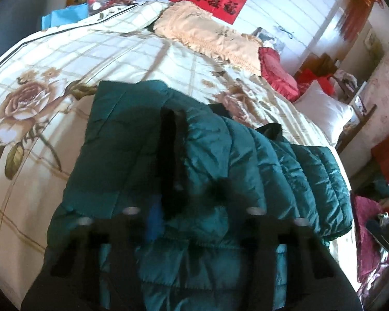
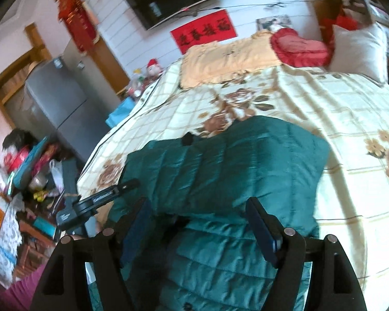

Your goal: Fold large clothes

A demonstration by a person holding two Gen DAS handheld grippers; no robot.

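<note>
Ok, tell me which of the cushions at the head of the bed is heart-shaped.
The red ruffled cushion. It sits between the peach fringed pillow and the plain white pillow, which are both rectangular.

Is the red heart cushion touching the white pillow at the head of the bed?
Touching. The right wrist view shows the red heart cushion with its edge pressed against the white pillow, no gap.

Daylight, bright and uneven: sunlit bands cross the floral bedspread (image 1: 64,59), nearly blown out white at its right side in the right wrist view; sheen on the green quilted jacket (image 1: 285,160). Strong fisheye bowing with black vignette corners in both views. Left gripper (image 1: 194,181) heavily blurred and dark at close range; right gripper (image 2: 197,223) sharper, background softly smeared by motion.
</note>
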